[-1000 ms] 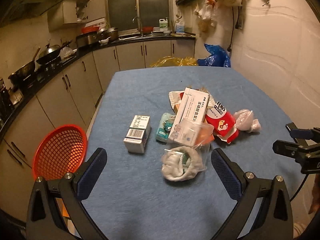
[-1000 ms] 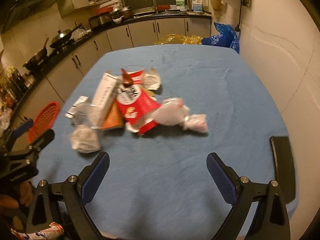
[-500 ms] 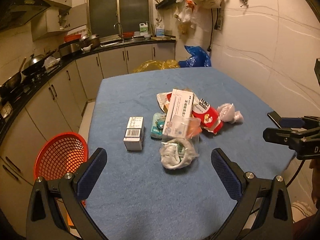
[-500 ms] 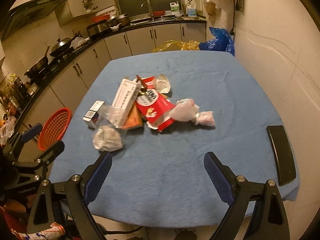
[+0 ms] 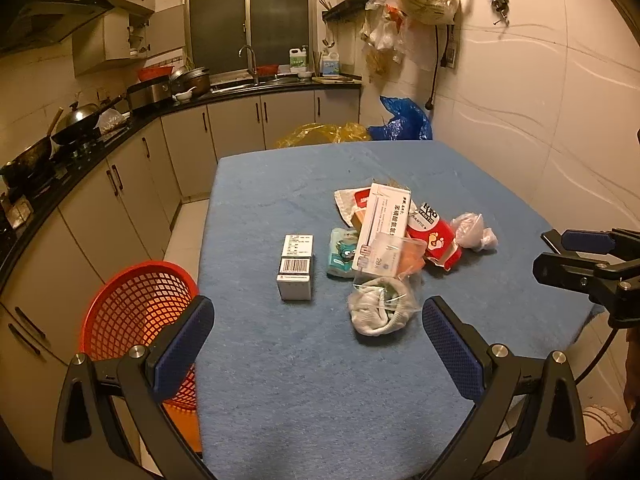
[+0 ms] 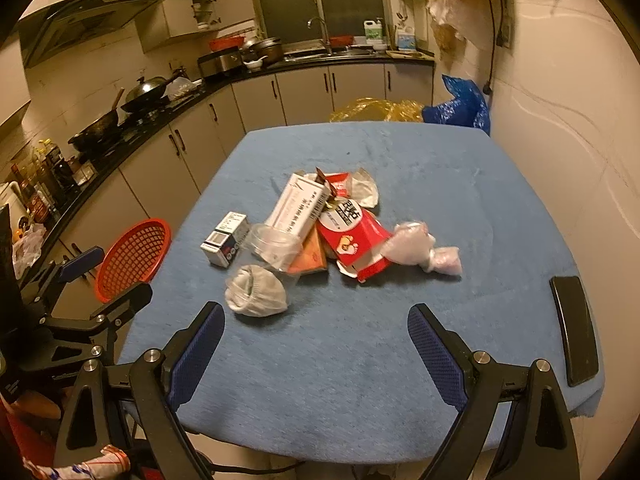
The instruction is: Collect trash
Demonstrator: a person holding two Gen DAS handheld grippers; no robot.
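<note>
We have drawn back from the bench (image 5: 280,380), so the red basket (image 5: 136,312) at its left edge and the trash pile (image 5: 392,236) mid-bench show whole (nothing collected yet), both the left hand-held gripper (image 5: 318,340) and right hand-held gripper (image 6: 316,346) gaping wide and empty.

A small barcoded box (image 5: 296,266) stands left of a trash pile (image 5: 394,236) on the blue desk (image 5: 312,380); a red mesh basket (image 5: 138,316) sits beside the desk's left edge.
</note>
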